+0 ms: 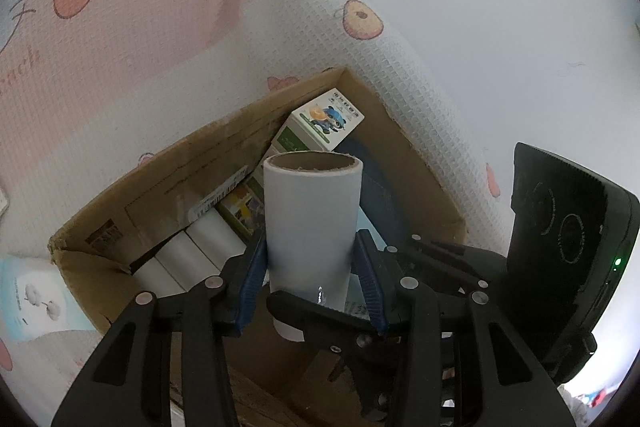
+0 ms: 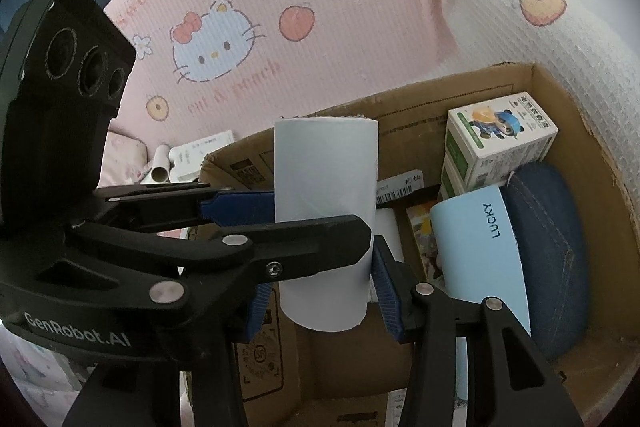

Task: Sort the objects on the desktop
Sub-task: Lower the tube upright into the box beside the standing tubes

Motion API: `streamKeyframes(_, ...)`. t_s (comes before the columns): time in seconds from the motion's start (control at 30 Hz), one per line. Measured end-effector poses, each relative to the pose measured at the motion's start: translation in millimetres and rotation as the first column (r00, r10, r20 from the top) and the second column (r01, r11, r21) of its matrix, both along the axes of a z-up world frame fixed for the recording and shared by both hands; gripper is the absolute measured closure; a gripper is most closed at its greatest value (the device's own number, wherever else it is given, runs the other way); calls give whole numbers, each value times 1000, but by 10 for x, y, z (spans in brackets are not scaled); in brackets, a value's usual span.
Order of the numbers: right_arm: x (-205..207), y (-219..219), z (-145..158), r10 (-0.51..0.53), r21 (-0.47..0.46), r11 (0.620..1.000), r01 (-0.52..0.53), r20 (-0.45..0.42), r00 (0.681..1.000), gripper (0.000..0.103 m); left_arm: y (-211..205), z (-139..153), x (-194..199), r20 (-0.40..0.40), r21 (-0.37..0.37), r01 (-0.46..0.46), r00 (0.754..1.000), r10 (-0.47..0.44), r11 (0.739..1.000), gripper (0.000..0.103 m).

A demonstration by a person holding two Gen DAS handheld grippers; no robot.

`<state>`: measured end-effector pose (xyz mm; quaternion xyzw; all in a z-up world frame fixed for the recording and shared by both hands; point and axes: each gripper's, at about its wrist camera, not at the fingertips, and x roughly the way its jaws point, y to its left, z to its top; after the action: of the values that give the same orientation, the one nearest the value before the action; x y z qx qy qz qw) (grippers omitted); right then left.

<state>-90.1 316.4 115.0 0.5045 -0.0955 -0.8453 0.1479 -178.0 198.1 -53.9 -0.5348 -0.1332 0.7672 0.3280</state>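
Observation:
A white paper roll with a cardboard core (image 1: 312,223) stands upright between both grippers, above an open cardboard box (image 1: 120,223). My left gripper (image 1: 310,259) is shut on the roll's lower half with its blue pads (image 1: 253,279). My right gripper (image 2: 320,267) is also shut on the same roll (image 2: 326,187); the left gripper's black fingers (image 2: 224,223) cross in front of it from the left. The box (image 2: 440,95) holds a cartoon-printed carton (image 2: 500,135), a light blue "LUCKY" case (image 2: 480,247) and a denim pouch (image 2: 548,247).
A pink cartoon-cat blanket (image 2: 224,27) lies behind the box, with a white waffle-textured fold (image 1: 380,87) along its right side. Another small roll (image 2: 160,169) and a white packet (image 2: 200,155) lie left of the box. White rolls (image 1: 188,255) lie inside it.

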Motion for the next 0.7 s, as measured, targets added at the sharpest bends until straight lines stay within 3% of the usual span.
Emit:
streamKeyframes(0.23,-13,86,-78,-35,-29,999,36,44,998,59,64,-115,-63,58,1,-16,998,16,1000,56)
streamKeyframes(0.5,-11,189,-149,-45,-4,999,45,69,997,59,76,-354,-208,218,45,-100,972,88,994,56)
streamKeyframes(0.7,-5,245,-192,-28,0,1000,29,102,994,59,91,-415,-243,218,-6,-134,967,132,991,56)
